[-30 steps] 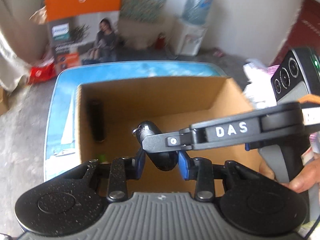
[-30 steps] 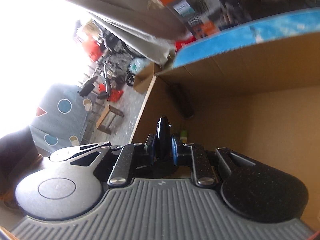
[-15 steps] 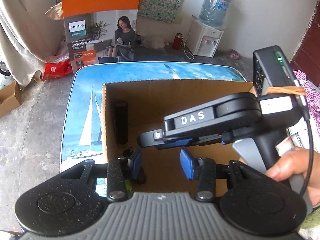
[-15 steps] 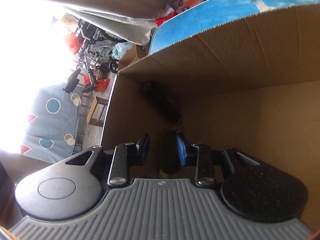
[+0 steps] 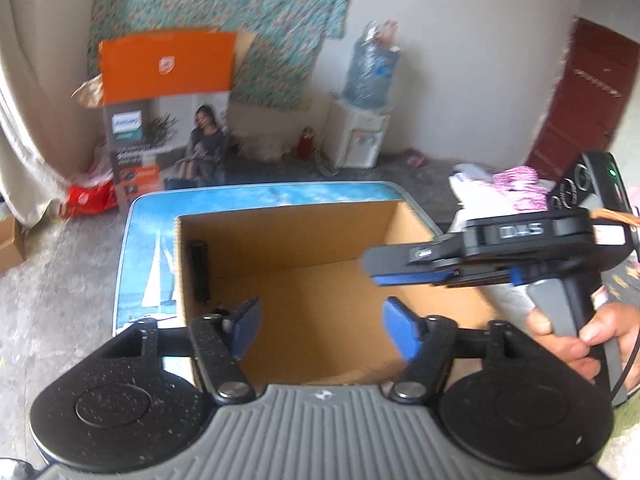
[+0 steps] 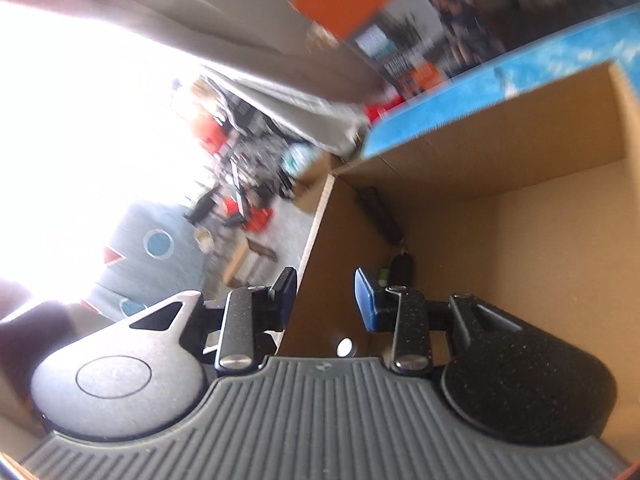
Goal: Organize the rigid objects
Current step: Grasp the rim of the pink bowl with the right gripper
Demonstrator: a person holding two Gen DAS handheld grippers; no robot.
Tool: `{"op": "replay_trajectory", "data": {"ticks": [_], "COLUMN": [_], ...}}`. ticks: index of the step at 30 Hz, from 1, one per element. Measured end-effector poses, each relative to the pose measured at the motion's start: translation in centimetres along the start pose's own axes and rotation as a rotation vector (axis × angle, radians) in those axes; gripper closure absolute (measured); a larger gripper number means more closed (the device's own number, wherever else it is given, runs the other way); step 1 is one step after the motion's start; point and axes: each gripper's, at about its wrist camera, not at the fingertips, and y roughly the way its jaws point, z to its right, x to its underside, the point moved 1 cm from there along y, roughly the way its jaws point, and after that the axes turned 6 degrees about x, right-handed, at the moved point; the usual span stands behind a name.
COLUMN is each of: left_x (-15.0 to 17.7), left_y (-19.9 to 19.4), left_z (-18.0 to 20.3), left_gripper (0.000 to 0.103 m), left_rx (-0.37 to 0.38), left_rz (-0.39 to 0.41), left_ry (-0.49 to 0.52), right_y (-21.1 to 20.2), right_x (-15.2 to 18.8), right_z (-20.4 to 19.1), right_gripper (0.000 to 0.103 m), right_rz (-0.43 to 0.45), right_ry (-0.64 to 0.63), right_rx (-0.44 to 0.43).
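Room: bare concrete floor, white wall with a patterned cloth hung on it, a water dispenser (image 5: 362,136) at the back and a tall printed carton (image 5: 168,120) leaning on the wall.
Surface: a blue table (image 5: 144,264) with a sailboat print carries an open box (image 5: 280,240), cardboard, flaps out of the way.
Box contents: a dark cylinder (image 5: 200,270) lies along the left wall; nearer the front corner, seen from the right wrist, sits a small black fob (image 6: 401,264) with a green bit (image 6: 383,274) beside it. Both frames are blurred, so finer detail is a guess.
Left gripper (image 5: 320,326): jaws opening wide, blue pads well apart, nothing between them, poised over the near edge of the box.
Right gripper (image 6: 326,294): jaws opening, a modest gap, nothing held; from the left wrist it shows side-on at the right of the box, a hand (image 5: 592,344) round its grip.
Step in hand: by my reading the drop is done and both tools are clearing the box for the next object.
Doing it well: lift straight clear of the cardboard rim before swinging away, so no finger catches the wall and drags the box along the table.
Watch for: the two grippers are near each other over the opening; peel them apart to opposite sides.
Next placement: set pieces alongside the cylinder, not on it.
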Motion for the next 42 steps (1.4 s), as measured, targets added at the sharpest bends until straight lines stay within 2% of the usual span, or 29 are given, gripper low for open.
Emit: {"op": "replay_trajectory", "data": {"ticks": [2,4,9,12,17,24,27,32,42], "left_x": [1.2,2.8,6.9,9.4,12.6,14.5,14.9,15.3,15.6], "left_y": [-0.8,-1.1,1.0,2.8,6.1,9.9,10.9,11.6,11.7], "left_z": [1.0,2.0,4.2,5.6,7.9,10.8,11.0,11.2,13.2], "left_gripper": [0.023,0.022,0.022,0.022,0.021,0.021,0.021,0.019,0.019], "left_rx": [0.030,0.057,0.094,0.109,0.119,0.072,0.062,0.069,0.137], "left_rz": [0.011,0.004,-0.082,-0.131,-0.192,-0.224,-0.242,-0.259,-0.248], "left_ry": [0.012,0.019,0.037,0.062,0.135,0.282,0.289,0.276,0.301], "right_y": [-3.5,-6.3,-10.4,-10.8,-8.7,-5.1,-4.2,-3.0,-4.1], "right_x": [1.6,3.6,9.3,12.5,15.9,16.4,16.6,16.5,16.9], "right_z": [0.5,1.0,3.8,6.0,8.6,9.2,9.5,9.7,10.1], "right_gripper": [0.063,0.062,0.061,0.060,0.060,0.063,0.067,0.082,0.088], "right_rz": [0.061,0.102,0.154,0.168,0.150,0.073,0.041,-0.001,-0.003], "right_ry": [-0.014,-0.018,0.012,0.035,0.020,-0.042,-0.066,-0.103,-0.145], "right_rx": [-0.005,0.002,0.081,0.145,0.296,0.395,0.424,0.441,0.499]}}
